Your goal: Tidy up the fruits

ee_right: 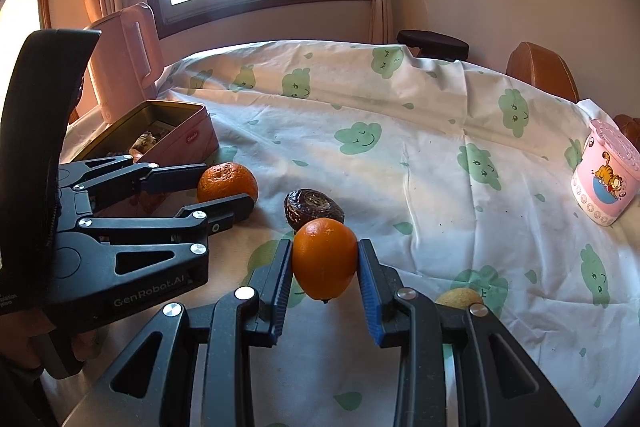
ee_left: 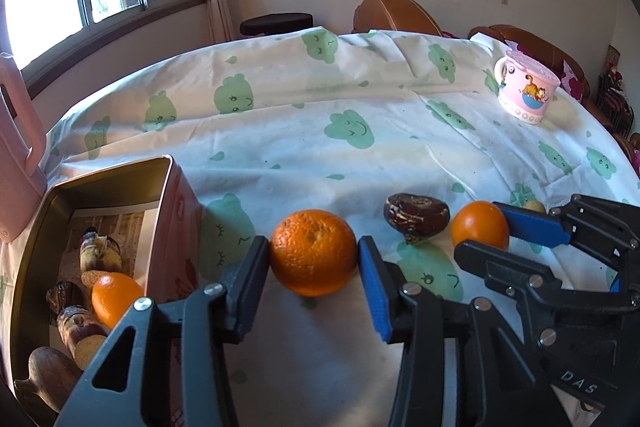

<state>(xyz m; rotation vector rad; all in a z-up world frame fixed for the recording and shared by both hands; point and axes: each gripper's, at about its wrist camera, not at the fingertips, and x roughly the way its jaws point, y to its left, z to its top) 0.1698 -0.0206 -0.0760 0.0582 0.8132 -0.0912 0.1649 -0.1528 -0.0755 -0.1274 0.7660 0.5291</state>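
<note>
My left gripper (ee_left: 314,259) is shut on a bumpy orange mandarin (ee_left: 313,251) resting on the tablecloth, right of the pink tin (ee_left: 176,211); they also show in the right wrist view: gripper (ee_right: 224,191), mandarin (ee_right: 227,183). My right gripper (ee_right: 325,263) is shut on a smooth orange kumquat-like fruit (ee_right: 324,258), seen from the left wrist too (ee_left: 480,225). A dark wrinkled passion fruit (ee_left: 416,217) lies between the two oranges, just behind the right gripper's fruit (ee_right: 314,209). The tin holds an orange (ee_left: 114,297) and several brown fruits.
A small yellow-tan fruit (ee_right: 460,297) lies by the right gripper's right finger. A pink cartoon mug (ee_left: 526,87) stands at the far right. A pink box (ee_right: 128,63) stands behind the tin. Brown chairs (ee_left: 394,15) ring the table's far edge.
</note>
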